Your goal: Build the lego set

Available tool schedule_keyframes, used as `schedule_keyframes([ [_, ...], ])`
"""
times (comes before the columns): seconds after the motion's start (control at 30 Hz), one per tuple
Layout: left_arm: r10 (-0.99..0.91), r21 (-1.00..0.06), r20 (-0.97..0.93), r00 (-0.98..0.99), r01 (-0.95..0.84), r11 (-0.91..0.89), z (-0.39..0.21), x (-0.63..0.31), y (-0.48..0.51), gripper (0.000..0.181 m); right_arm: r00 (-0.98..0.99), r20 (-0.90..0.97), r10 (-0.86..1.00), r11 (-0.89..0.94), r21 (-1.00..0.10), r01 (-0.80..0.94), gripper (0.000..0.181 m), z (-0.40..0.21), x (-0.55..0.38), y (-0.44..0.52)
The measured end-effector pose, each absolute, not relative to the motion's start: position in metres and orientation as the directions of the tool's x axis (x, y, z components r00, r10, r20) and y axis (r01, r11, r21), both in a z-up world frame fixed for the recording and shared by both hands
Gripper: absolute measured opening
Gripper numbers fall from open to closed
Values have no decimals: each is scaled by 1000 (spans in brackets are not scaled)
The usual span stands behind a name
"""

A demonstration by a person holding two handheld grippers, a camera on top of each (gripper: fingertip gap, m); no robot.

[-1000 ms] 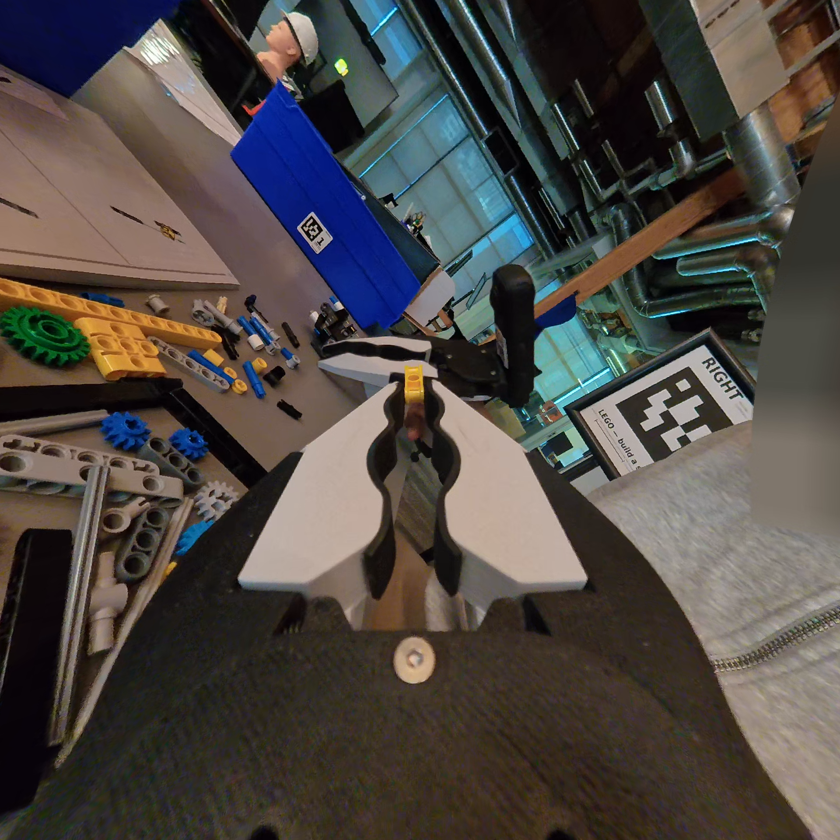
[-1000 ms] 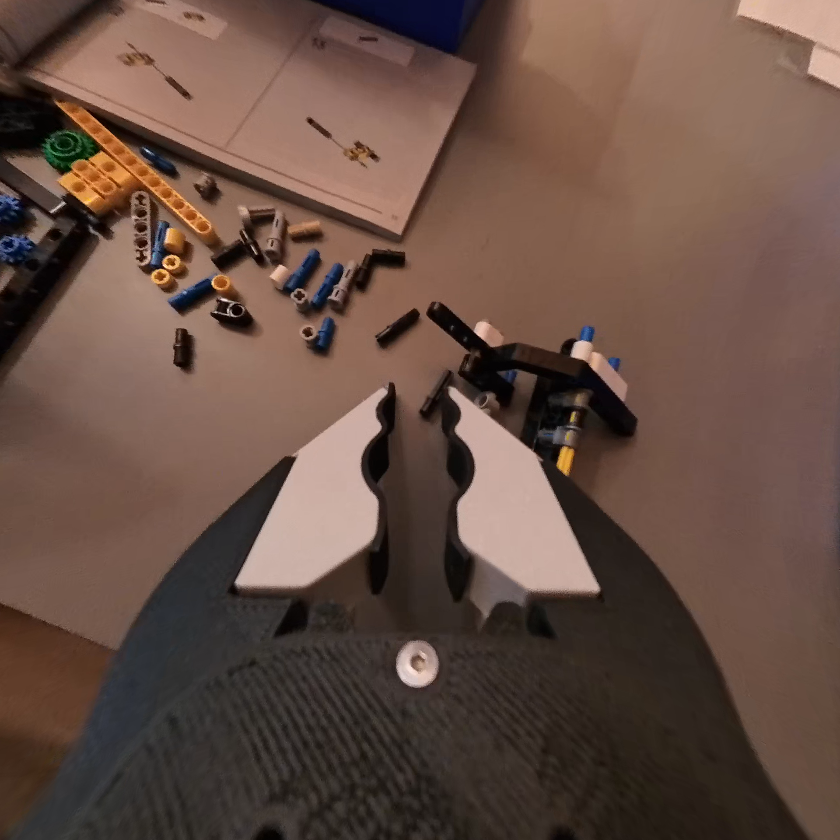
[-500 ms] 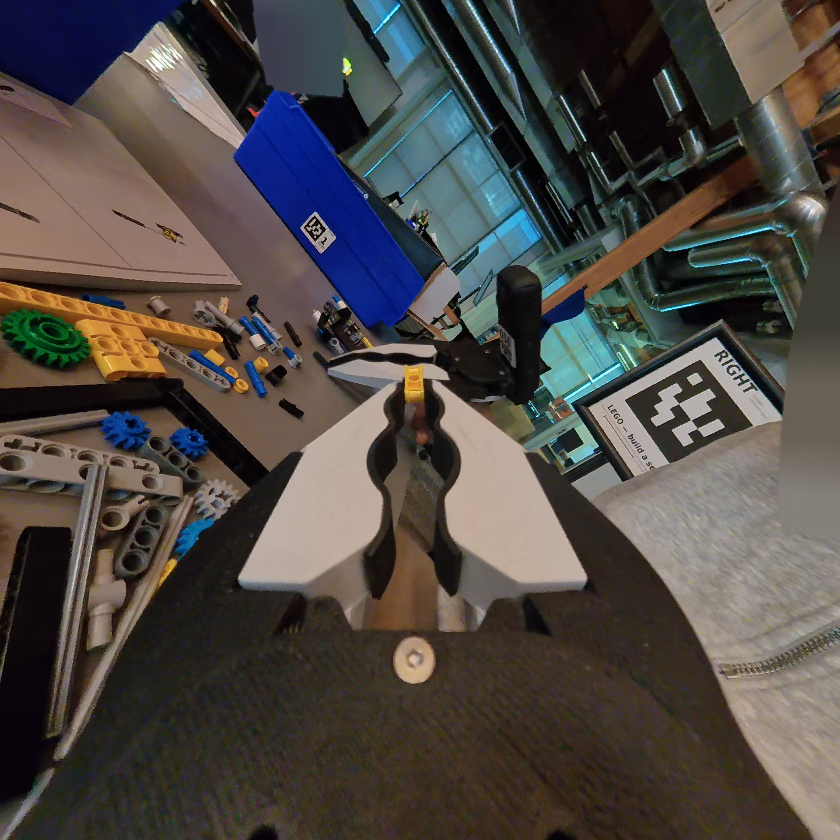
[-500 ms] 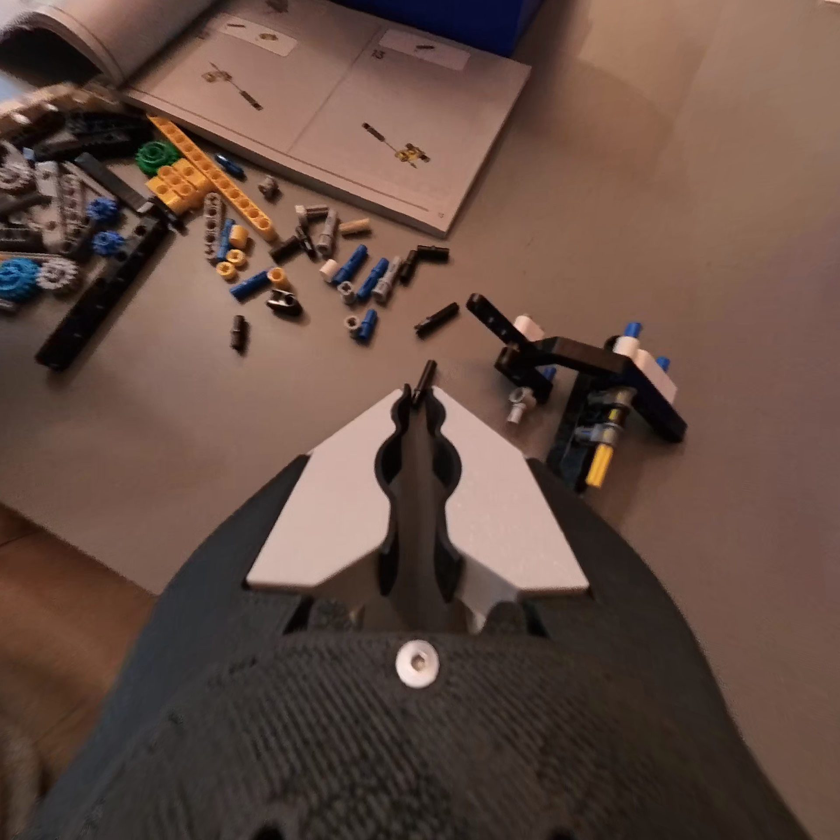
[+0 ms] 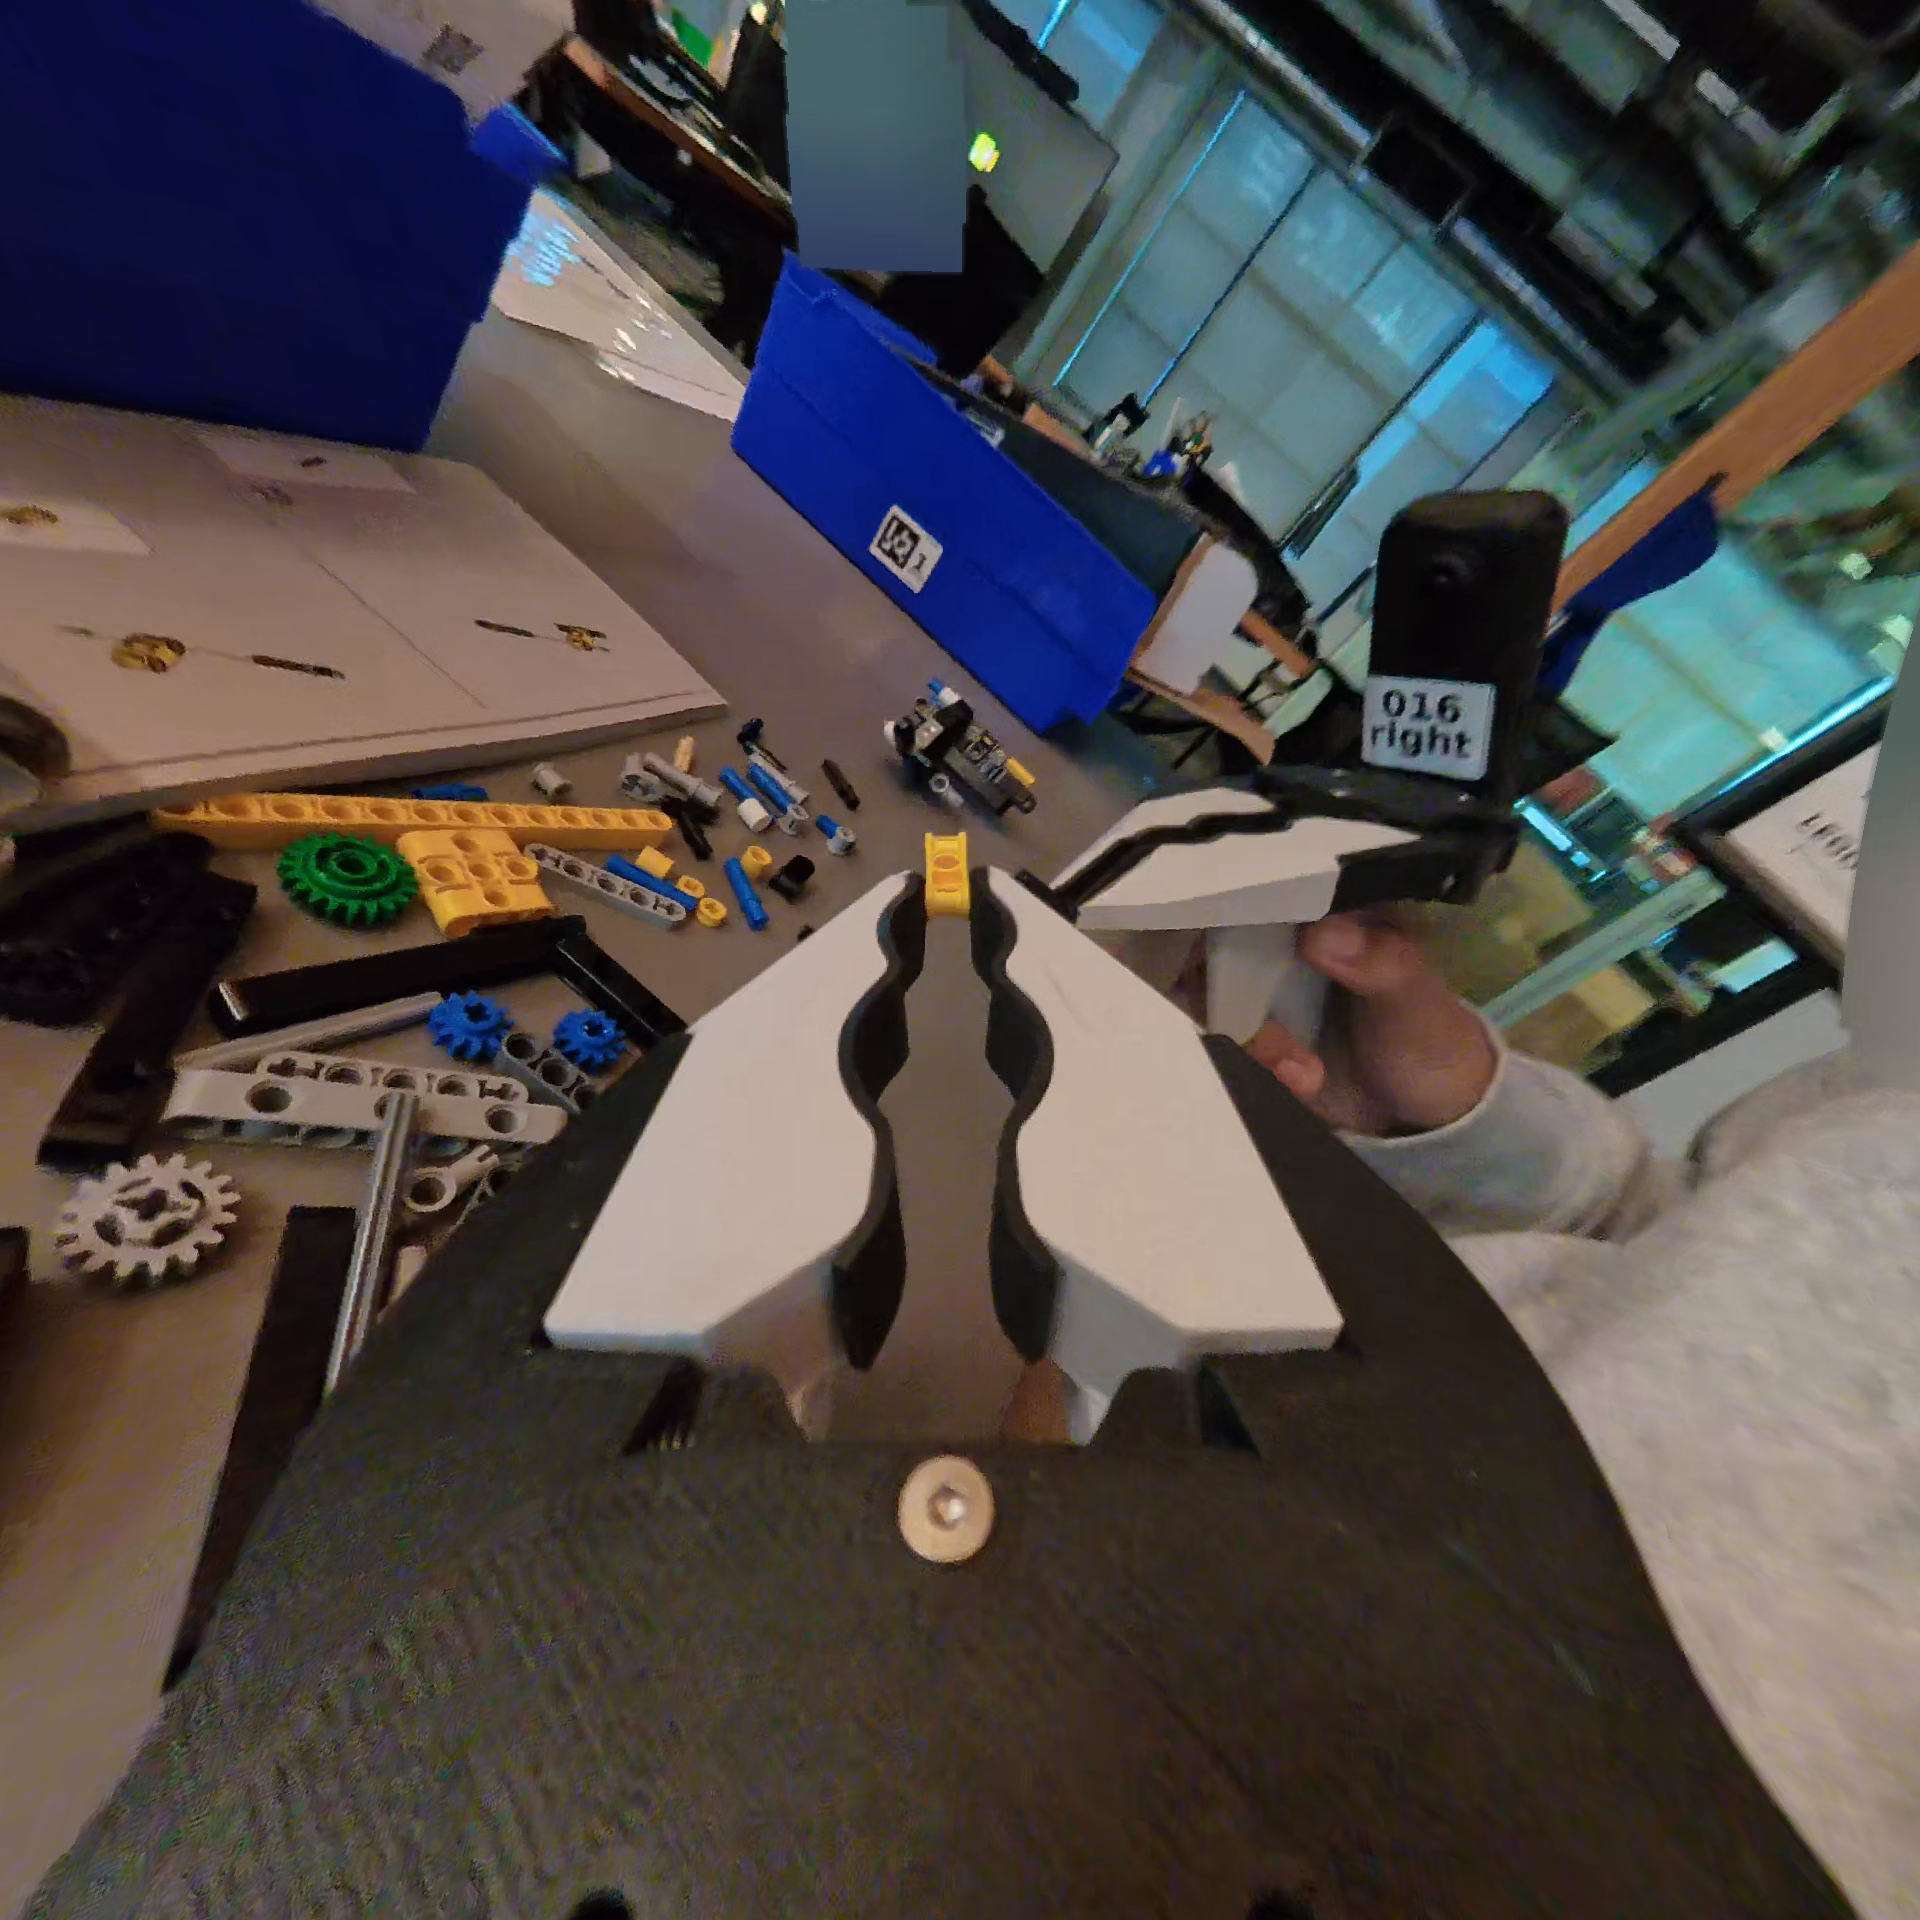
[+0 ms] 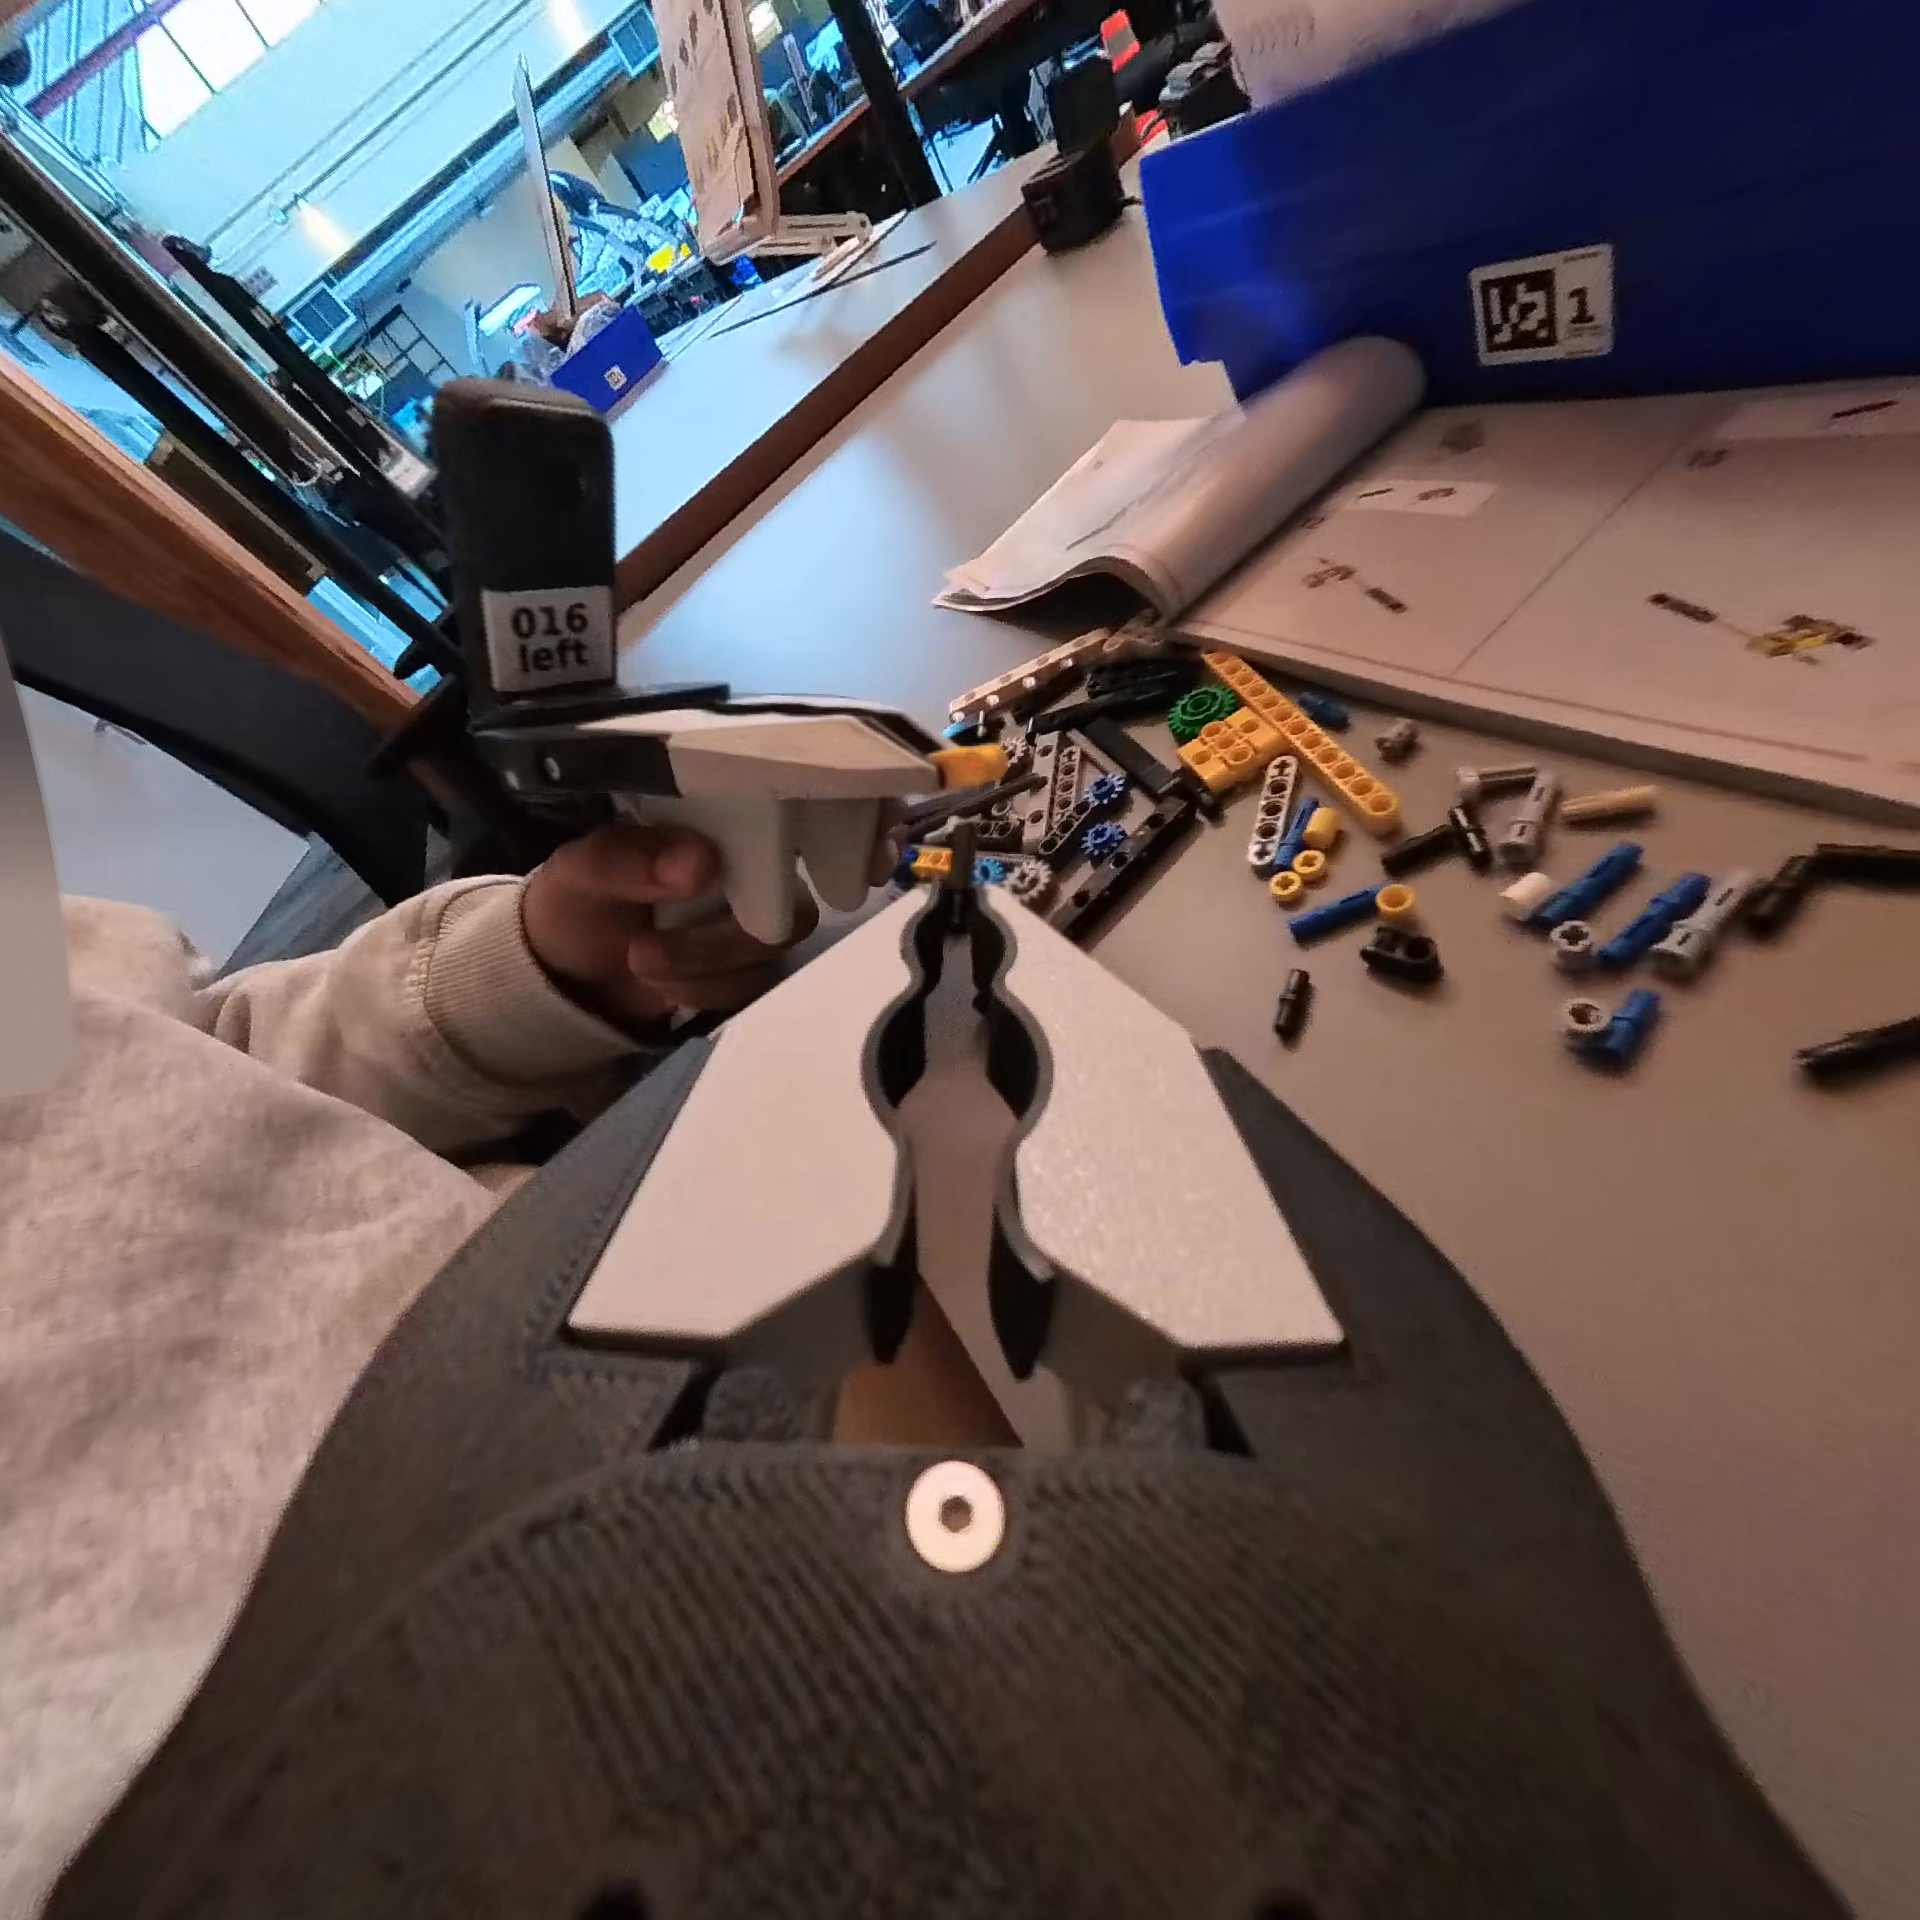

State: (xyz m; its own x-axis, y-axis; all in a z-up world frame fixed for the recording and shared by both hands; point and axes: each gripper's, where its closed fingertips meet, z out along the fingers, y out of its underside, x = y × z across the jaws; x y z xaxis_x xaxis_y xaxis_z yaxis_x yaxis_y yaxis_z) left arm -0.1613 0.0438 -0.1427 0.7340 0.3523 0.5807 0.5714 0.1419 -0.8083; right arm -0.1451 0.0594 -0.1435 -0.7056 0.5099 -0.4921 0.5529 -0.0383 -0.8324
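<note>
My left gripper (image 5: 945, 904) is shut on a small yellow connector (image 5: 945, 873), held above the table. My right gripper (image 6: 958, 914) is shut on a short black pin (image 6: 958, 847) that sticks out past its tips. The two grippers face each other, tips close but apart. The right gripper shows in the left wrist view (image 5: 1060, 891) just right of the yellow connector. The left gripper shows in the right wrist view (image 6: 930, 764) with the yellow connector (image 6: 971, 766) at its tip. A small black partial assembly (image 5: 961, 743) lies on the grey table.
Loose parts lie spread on the table: a long yellow beam (image 5: 416, 816), a green gear (image 5: 348, 878), blue pins (image 6: 1652, 920), black and grey beams (image 5: 353, 1101). An open instruction booklet (image 6: 1558, 561) and a blue bin (image 5: 935, 520) stand behind them. A person's grey sleeve (image 6: 312, 1018) is near. Less than 4 cm separates the two grippers' tips.
My right gripper shut on a black pin on the table, lifted it and swung round to face the left gripper. My left gripper kept hold of the yellow connector and tilted towards the table.
</note>
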Motion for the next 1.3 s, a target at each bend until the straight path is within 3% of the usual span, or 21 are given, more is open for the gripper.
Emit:
schedule_keyframes([
  [0.37,386,-850,506,771,521,74,-147,-155,50,8,-676,-535,507,-70,-807,586,2,-147,-146,57],
  [0.73,510,-934,292,809,357,-32,-150,-153,54,8,-618,-639,458,-142,-739,658,2,-150,-148,58],
  [1.07,587,-953,35,809,205,-225,-160,-150,59,9,-585,-673,453,-96,-689,719,2,-159,-144,63],
  [1.3,573,-904,-210,792,66,-422,-170,-146,62,9,-596,-641,484,9,-677,736,2,-170,-139,68],
])
